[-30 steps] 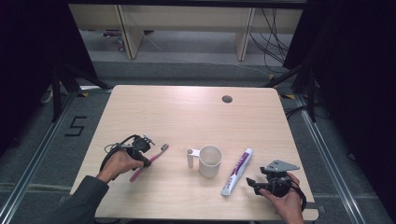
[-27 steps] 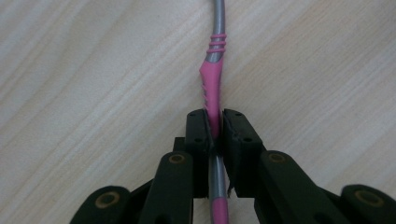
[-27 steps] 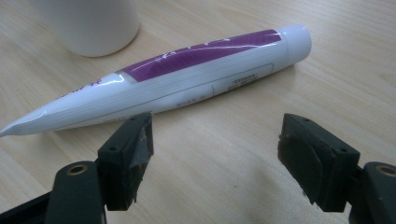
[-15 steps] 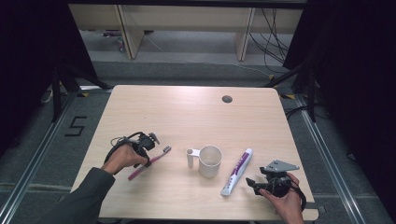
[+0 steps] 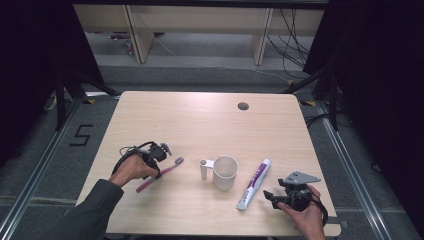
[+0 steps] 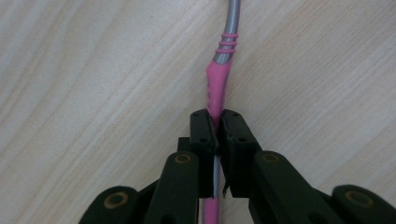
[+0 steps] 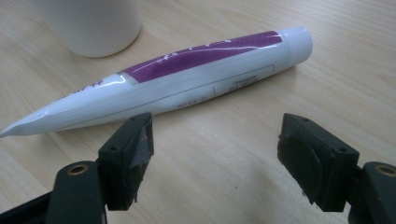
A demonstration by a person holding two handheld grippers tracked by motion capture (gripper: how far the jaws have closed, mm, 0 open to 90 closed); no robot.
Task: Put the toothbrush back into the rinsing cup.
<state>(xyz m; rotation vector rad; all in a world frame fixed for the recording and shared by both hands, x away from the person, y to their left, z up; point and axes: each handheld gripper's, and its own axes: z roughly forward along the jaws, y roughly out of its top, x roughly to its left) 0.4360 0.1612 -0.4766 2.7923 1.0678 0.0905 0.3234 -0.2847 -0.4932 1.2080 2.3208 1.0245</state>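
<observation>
Toothbrush point(image 5: 159, 174) lies flat on the table point(image 5: 200, 125), left of the cup point(image 5: 223, 172), bristle end toward the cup. Your left gripper point(image 5: 161, 152) is clamped on its pink handle; in the left gripper view the jaws are pressed together on the toothbrush point(image 6: 217, 91), just behind where the pink grip meets the grey neck. You look to be at the grasp step, with the lift not yet made, since the handle appears to rest on the wood. Next, raise it level so it doesn't pivot in the narrow pinch, then carry it to the cup. Your right gripper point(image 5: 274, 197) waits with its jaws wide apart just beside the toothpaste point(image 5: 254, 183), touching nothing; in the right gripper view the toothpaste point(image 7: 187, 74) lies across in front of the jaws, cap to the right.
</observation>
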